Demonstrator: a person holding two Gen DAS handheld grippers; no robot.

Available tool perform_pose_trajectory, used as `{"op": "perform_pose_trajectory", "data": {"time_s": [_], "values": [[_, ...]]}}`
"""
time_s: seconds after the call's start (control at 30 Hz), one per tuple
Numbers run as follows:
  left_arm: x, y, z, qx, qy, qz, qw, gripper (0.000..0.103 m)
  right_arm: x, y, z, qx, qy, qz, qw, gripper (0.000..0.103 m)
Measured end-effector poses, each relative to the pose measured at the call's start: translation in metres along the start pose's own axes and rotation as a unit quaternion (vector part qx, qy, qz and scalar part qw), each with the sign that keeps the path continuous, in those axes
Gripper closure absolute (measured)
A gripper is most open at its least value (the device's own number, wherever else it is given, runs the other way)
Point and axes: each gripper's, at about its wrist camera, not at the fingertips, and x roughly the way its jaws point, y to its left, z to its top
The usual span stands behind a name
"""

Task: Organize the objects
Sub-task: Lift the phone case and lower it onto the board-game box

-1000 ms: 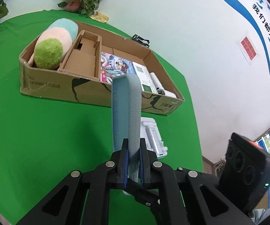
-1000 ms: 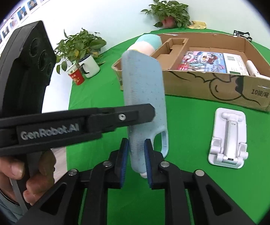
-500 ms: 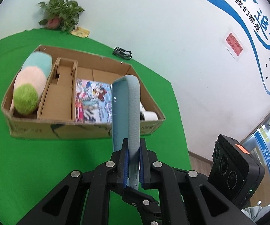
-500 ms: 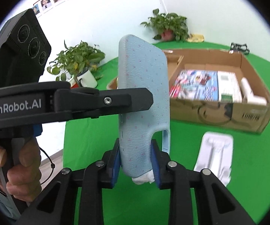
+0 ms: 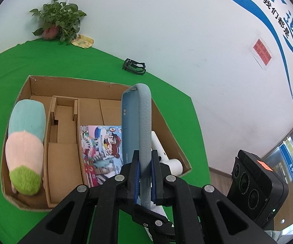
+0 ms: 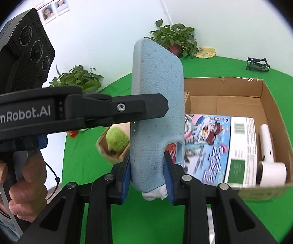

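Note:
Both grippers hold one light blue phone case (image 5: 141,126), which also shows in the right wrist view (image 6: 156,109), upright in the air near the cardboard box (image 5: 105,84). My left gripper (image 5: 145,174) is shut on its edge. My right gripper (image 6: 147,174) is closed around its lower end, pads at both sides. The left gripper's finger (image 6: 126,109) crosses the case in the right wrist view. The box (image 6: 268,93) holds a pastel plush toy (image 5: 25,142), a cardboard insert (image 5: 63,142), a colourful picture box (image 5: 100,148) and a white device (image 6: 268,154).
The box sits on a green table (image 5: 14,65). A black holder (image 5: 134,66) lies behind the box near the wall. Potted plants (image 5: 59,22) stand at the table's far edge. A white stand (image 5: 158,211) shows partly under the left gripper.
Both grippers rose with the phone case and moved toward the box, which is now seen from higher up. The right gripper's jaws spread wider around the case's lower end.

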Motion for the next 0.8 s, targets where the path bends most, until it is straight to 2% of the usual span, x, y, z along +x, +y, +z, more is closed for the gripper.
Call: {"op": "perform_pose_trajectory", "data": {"time_s": [0.2,0.37,0.6,0.73,0.8], "values": [[0.033,0.034,0.019,-0.022,0.027,-0.008,0.9994,0.097,0.028,-0.013,0.014,0.025,0.027,0.006,0.999,0.075],[0.062,0.06,0.023,-0.058,0.047,-0.045,0.9962,0.097,0.043,-0.022,0.018,0.03,0.05,-0.021,0.998,0.075],[0.116,0.095,0.022,-0.108,0.091,-0.091,0.9857,0.097,0.06,-0.047,0.015,0.058,0.092,-0.053,0.993,0.075],[0.134,0.118,0.022,-0.13,0.106,-0.101,0.9806,0.095,0.069,-0.053,0.014,0.075,0.11,-0.061,0.989,0.075],[0.14,0.125,0.024,-0.127,0.118,-0.09,0.9809,0.093,0.071,-0.051,0.015,0.076,0.111,-0.06,0.989,0.073]]}}
